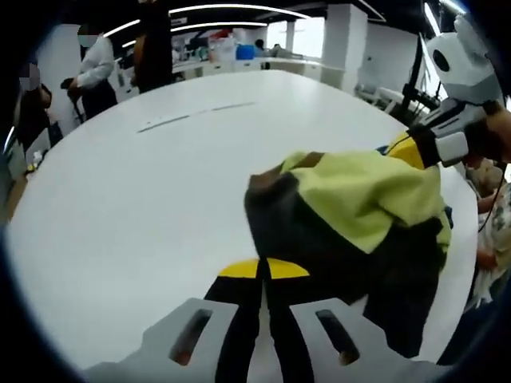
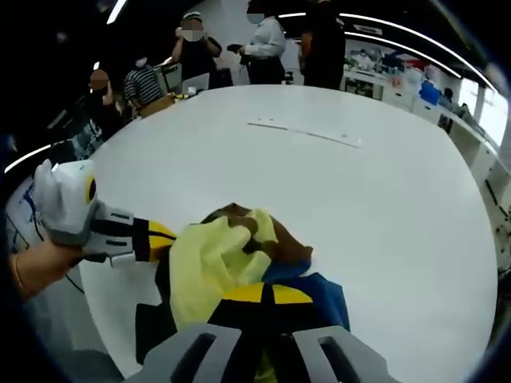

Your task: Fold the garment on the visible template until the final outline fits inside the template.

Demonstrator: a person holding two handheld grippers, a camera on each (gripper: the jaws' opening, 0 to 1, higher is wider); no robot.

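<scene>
Yellow-and-dark garment hangs bunched above desk, both tongs clenched on it; folding unstarted, next spread it flat.

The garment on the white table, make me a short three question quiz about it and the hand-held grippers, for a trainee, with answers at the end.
1. True or false: the garment lies flat and spread out on the white table.
2. Multiple choice: which colour shows largest on the bunched garment in the left gripper view? A) red B) yellow-green C) pink
3. Short answer: what are the jaws of the left hand-held gripper and the right hand-held gripper closed on?

Key
1. False. It is bunched up in a heap and held between the two hand-held grippers.
2. B, with dark brown or black parts; blue also shows in the right gripper view.
3. The garment.
</scene>
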